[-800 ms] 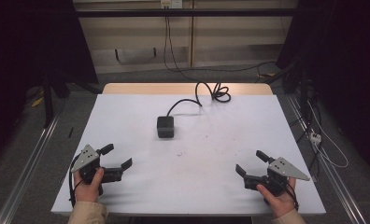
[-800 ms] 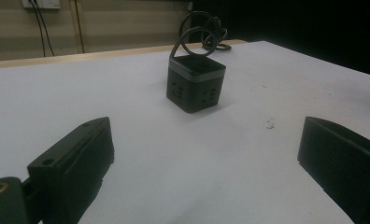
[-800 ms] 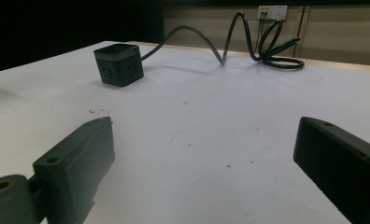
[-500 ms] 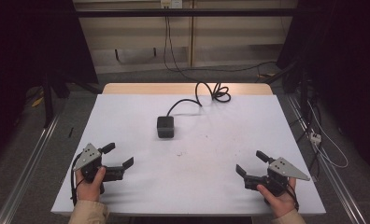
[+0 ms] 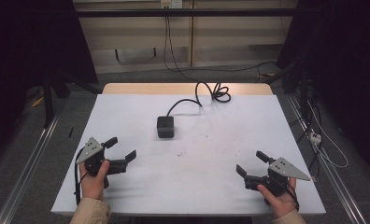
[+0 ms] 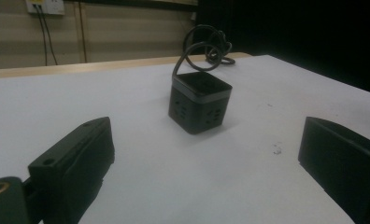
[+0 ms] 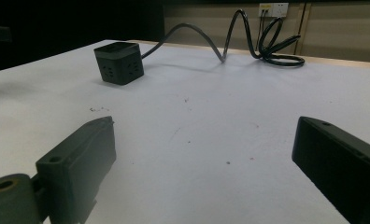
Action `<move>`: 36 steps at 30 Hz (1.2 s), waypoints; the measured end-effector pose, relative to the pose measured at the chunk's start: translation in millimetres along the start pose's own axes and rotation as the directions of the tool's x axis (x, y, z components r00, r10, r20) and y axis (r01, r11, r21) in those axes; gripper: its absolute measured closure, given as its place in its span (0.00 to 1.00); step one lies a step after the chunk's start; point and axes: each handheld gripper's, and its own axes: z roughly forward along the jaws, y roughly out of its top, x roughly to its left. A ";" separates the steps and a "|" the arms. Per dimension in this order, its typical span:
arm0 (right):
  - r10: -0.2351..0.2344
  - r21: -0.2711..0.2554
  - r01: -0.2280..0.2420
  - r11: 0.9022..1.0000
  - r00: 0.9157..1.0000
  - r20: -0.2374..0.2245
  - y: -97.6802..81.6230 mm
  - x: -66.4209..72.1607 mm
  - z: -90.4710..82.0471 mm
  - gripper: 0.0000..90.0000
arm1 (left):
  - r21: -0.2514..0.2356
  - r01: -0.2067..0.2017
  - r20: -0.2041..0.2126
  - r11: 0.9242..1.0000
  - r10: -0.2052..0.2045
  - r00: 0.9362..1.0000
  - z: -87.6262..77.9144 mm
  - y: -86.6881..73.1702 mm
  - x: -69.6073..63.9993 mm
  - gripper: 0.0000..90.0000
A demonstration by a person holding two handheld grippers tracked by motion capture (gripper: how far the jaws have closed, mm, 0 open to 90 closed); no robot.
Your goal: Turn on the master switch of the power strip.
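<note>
A: Where does the cube (image 5: 165, 127) sit?

B: On the white table (image 5: 220, 186), left of the middle and toward the far half. It is a black socket cube, flat on its base, with outlet slots on the sides that face the left gripper view.

A: Anything attached?

B: A black cable (image 5: 206, 93) leaves its far side, arcs up, and ends in loose coils near the table's far edge. Along the right gripper view, the coils lie to the right of the cube and beyond it.

A: And the grippers?

B: Both are well apart from the cube, near the front edge. The left gripper (image 5: 119, 148) is held in the left hand (image 5: 93, 179) at the front left corner, jaws wide apart with nothing between them. Its own view looks straight at the cube, which shows between the two black jaws but far beyond them.

A: The right one?

B: The right gripper (image 5: 252, 163) is in the right hand (image 5: 277, 199) at the front right, jaws also spread wide and empty, pointing toward the table's middle. From its view the cube stands far off at the upper left. Bare table with a few small specks lies ahead of it.
</note>
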 end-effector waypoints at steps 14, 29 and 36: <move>-0.004 -0.001 0.004 1.000 1.000 -0.002 0.6 -0.5 -0.7 0.07 | 0.035 0.026 0.003 0.999 -0.026 1.000 25.5 6.0 -3.3 0.05; 0.003 0.002 -0.003 1.000 1.000 -0.005 0.3 -1.2 -0.9 0.07 | 0.037 0.012 0.040 0.999 -0.014 0.999 52.0 15.0 -9.4 0.06; 0.010 -0.001 -0.010 1.000 1.000 -0.005 0.3 -1.6 -1.5 0.07 | 0.033 0.010 0.052 0.999 -0.012 0.999 62.7 18.6 -11.6 0.06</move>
